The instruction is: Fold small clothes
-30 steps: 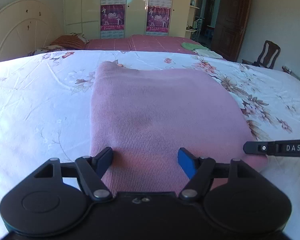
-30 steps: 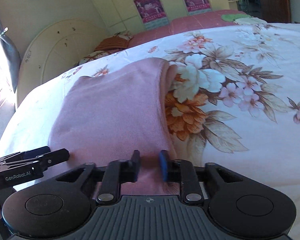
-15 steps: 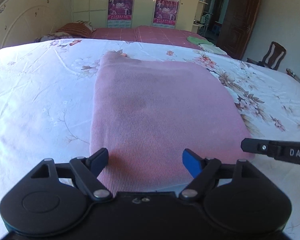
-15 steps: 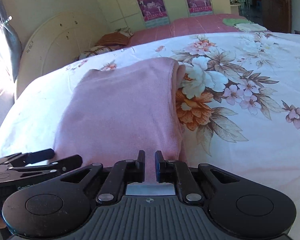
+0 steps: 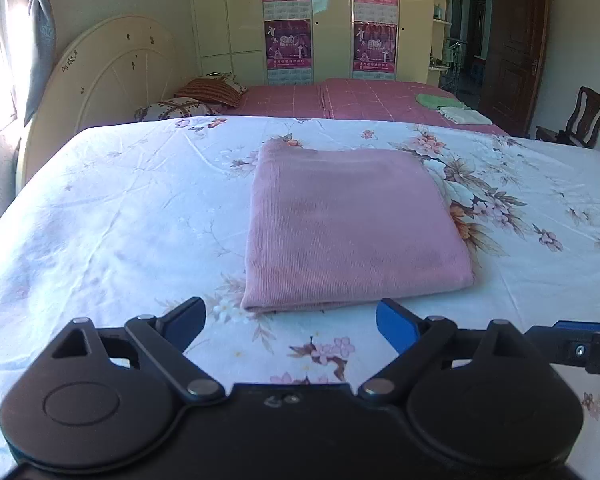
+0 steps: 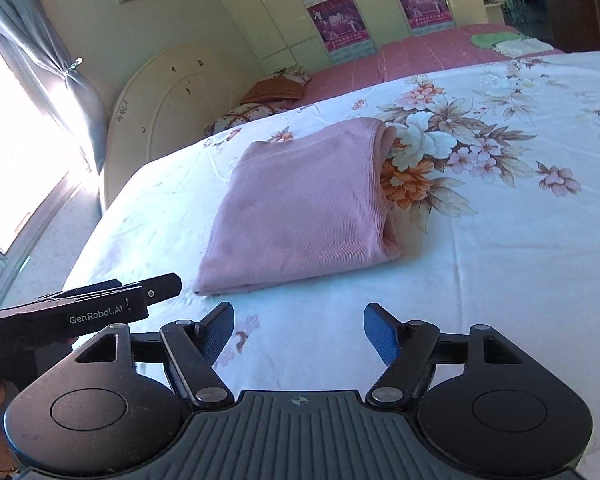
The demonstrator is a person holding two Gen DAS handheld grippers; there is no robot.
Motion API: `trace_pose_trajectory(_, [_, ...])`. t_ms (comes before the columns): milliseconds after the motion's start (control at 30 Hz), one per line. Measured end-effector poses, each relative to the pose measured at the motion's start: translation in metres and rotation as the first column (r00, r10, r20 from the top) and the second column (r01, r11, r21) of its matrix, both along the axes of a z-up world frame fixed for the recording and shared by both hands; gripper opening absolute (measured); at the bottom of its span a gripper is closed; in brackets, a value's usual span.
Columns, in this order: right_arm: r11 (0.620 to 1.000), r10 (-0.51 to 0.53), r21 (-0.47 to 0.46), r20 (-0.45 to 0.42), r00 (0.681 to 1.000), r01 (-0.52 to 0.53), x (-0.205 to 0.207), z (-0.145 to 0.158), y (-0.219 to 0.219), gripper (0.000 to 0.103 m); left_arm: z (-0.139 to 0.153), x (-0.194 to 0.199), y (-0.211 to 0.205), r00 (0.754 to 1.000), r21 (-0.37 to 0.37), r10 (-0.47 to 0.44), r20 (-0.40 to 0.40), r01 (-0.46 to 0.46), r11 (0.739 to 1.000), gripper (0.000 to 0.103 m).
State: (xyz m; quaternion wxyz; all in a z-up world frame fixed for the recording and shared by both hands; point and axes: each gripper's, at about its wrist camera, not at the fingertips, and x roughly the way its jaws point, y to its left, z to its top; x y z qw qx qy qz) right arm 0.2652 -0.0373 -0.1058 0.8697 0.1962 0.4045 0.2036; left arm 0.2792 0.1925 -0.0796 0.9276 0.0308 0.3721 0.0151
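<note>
Pink ribbed garment [image 5: 352, 224], folded into a flat rectangle, is lying on the white floral bedsheet [image 5: 112, 216] just beyond us; we are opening both the left gripper [image 5: 290, 322] and right gripper [image 6: 299, 330], jaws spreading over bare sheet (nothing between them), judging this fold finished.

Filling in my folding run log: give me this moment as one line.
stage: fold done | folded pink knit garment: flat on floral bedsheet | left gripper: opening, empty | right gripper: opening, empty

One folded pink garment [image 5: 352, 224] on one floral sheet [image 5: 112, 220] — two grippers, four posters, two pillows, one chair [image 5: 586, 120], one curtain [image 5: 40, 52].
</note>
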Motion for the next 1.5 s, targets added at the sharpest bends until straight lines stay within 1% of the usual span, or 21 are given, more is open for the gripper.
trace_pose_trajectory(33, [1.0, 0.007, 0.009, -0.001, 1.0, -0.007, -0.009, 0.003, -0.003, 0.071, 0.005, -0.009, -0.002, 1.0, -0.006, -0.002, 0.002, 0.002, 1.0, 0.092])
trace_pose_trajectory(100, [0.999, 0.024, 0.023, 0.009, 1.0, -0.024, -0.027, 0.012, -0.009, 0.071, 0.016, -0.029, -0.003, 1.0, -0.066, 0.001, -0.001, -0.001, 0.998, 0.092])
trace_pose_trajectory(167, [0.999, 0.039, 0.024, 0.029, 0.999, -0.04, -0.048, 0.022, -0.013, 0.071, 0.025, -0.049, -0.006, 0.999, -0.087, 0.042, -0.01, -0.043, 0.995, 0.092])
trace_pose_trajectory(200, [0.999, 0.048, 0.018, 0.04, 0.998, -0.048, -0.059, 0.027, -0.015, 0.075, 0.029, -0.059, -0.008, 0.998, -0.083, 0.056, 0.004, -0.056, 0.995, 0.092])
trace_pose_trajectory(233, [0.999, 0.051, 0.011, 0.053, 0.997, -0.052, -0.071, 0.033, -0.017, 0.079, 0.035, -0.072, -0.011, 0.996, -0.062, 0.079, 0.029, -0.077, 0.995, 0.092])
trace_pose_trajectory(267, [0.999, 0.053, 0.004, 0.063, 0.997, -0.054, -0.081, 0.038, -0.02, 0.088, 0.039, -0.083, -0.016, 0.994, -0.031, 0.098, 0.055, -0.096, 0.995, 0.092])
trace_pose_trajectory(333, [0.997, 0.076, -0.01, 0.091, 0.993, -0.075, -0.107, 0.051, -0.025, 0.09, 0.048, -0.106, -0.024, 0.99, 0.024, 0.104, 0.099, -0.107, 0.994, 0.092])
trace_pose_trajectory(400, [0.997, 0.074, -0.027, 0.111, 0.991, -0.071, -0.131, 0.063, -0.03, 0.09, 0.056, -0.126, -0.03, 0.99, 0.039, 0.097, 0.103, -0.101, 0.994, 0.092])
trace_pose_trajectory(467, [0.998, 0.053, -0.046, 0.141, 0.989, -0.047, -0.154, 0.076, -0.036, 0.092, 0.064, -0.143, -0.032, 0.992, 0.021, 0.094, 0.087, -0.096, 0.995, 0.092])
trace_pose_trajectory(567, [0.99, -0.01, -0.136, 0.231, 0.973, 0.042, -0.19, 0.101, -0.039, 0.103, 0.075, -0.167, -0.035, 0.99, 0.013, 0.114, 0.081, -0.115, 0.993, 0.092])
trace_pose_trajectory(667, [0.961, -0.044, -0.245, 0.324, 0.945, 0.128, -0.221, 0.124, -0.032, 0.103, 0.085, -0.188, -0.041, 0.987, 0.041, 0.125, 0.098, -0.129, 0.991, 0.092])
trace_pose_trajectory(733, [0.942, -0.05, -0.289, 0.383, 0.922, 0.171, -0.238, 0.136, -0.025, 0.103, 0.092, -0.201, -0.045, 0.988, 0.048, 0.107, 0.113, -0.113, 0.992, 0.092])
trace_pose_trajectory(800, [0.93, -0.063, -0.304, 0.419, 0.906, 0.205, -0.252, 0.143, -0.02, 0.103, 0.1, -0.213, -0.048, 0.986, 0.04, 0.102, 0.129, -0.108, 0.993, 0.092])
trace_pose_trajectory(900, [0.932, -0.066, -0.288, 0.46, 0.885, 0.219, -0.267, 0.149, -0.015, 0.103, 0.111, -0.229, -0.049, 0.982, 0.024, 0.101, 0.159, -0.106, 0.994, 0.092])
trace_pose_trajectory(1000, [0.934, -0.076, -0.272, 0.476, 0.876, 0.229, -0.273, 0.152, -0.014, 0.103, 0.118, -0.237, -0.05, 0.98, 0.02, 0.099, 0.174, -0.104, 0.994, 0.092])
trace_pose_trajectory(1200, [0.937, -0.089, -0.259, 0.47, 0.878, 0.233, -0.279, 0.15, -0.013, 0.103, 0.12, -0.247, -0.049, 0.977, 0.05, 0.101, 0.186, -0.112, 0.992, 0.092])
trace_pose_trajectory(1500, [0.932, -0.097, -0.268, 0.464, 0.88, 0.244, -0.282, 0.148, -0.014, 0.103, 0.122, -0.255, -0.044, 0.974, 0.039, 0.108, 0.198, -0.118, 0.992, 0.092])
